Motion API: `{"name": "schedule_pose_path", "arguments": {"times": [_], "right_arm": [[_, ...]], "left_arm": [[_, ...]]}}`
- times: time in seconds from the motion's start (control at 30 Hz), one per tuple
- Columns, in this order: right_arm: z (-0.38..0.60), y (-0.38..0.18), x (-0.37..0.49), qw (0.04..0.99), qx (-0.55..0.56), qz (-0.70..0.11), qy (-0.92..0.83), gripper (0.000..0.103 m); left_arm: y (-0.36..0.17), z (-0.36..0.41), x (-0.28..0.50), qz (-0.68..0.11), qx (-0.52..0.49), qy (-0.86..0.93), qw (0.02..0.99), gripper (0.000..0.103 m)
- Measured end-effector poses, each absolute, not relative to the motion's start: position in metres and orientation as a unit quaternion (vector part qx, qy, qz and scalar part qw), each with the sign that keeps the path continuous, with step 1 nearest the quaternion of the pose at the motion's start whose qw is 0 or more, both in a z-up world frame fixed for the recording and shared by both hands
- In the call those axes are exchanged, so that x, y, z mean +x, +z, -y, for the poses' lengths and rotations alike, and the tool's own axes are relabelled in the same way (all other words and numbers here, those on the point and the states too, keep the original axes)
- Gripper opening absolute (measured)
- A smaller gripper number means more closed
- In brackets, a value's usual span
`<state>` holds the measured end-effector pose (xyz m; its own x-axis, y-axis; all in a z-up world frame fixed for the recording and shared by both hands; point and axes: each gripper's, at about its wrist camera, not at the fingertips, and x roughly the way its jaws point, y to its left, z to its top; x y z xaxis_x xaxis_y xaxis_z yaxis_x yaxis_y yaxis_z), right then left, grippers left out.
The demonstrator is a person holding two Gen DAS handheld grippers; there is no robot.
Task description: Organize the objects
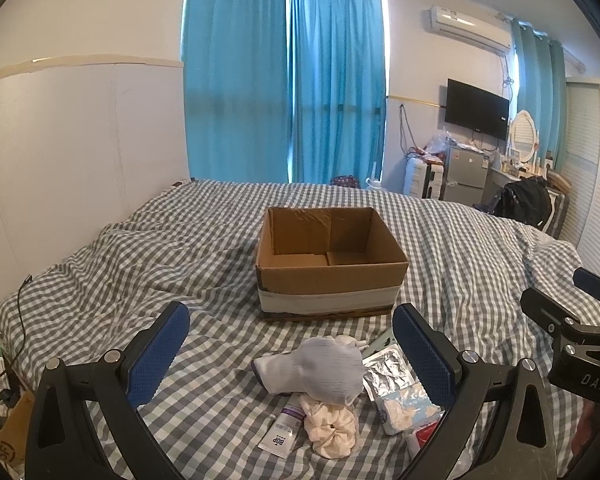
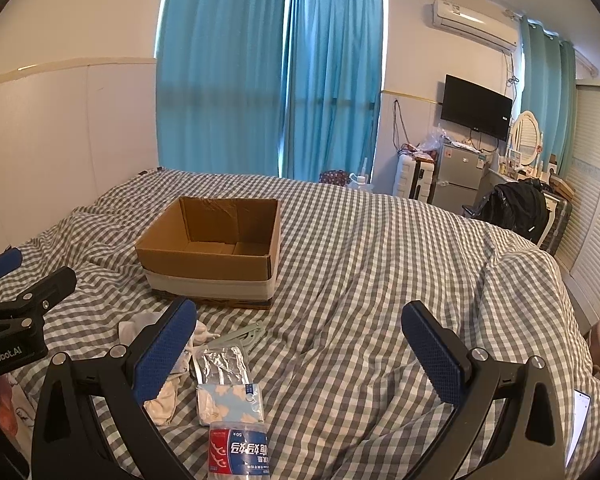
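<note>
The left gripper has 2 black arms with blue dimpled pads and silver screws. The right gripper matches; white lettering marks each housing

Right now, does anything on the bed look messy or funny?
Yes. A jumble of small things lies in front of the cardboard box: a white sock, a cream scrunchie, a little tube, a foil packet and a tissue pack. The box looks empty, so nothing is tidied yet.
</note>
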<state>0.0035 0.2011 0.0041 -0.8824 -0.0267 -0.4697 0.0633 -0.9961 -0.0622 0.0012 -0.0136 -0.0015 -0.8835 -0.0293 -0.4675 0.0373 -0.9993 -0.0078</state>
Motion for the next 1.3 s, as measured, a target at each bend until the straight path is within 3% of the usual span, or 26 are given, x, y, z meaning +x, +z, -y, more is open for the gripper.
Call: {"name": "schedule_pose_path", "arguments": {"times": [1.3], "right_arm": [[-0.177,0.014,0.017,0.044,0.248,-0.057,-0.966,0.103]], "left_arm": [[0.005,0.019,0.021,-0.01,0.223,-0.975,0.016,0.103]]}}
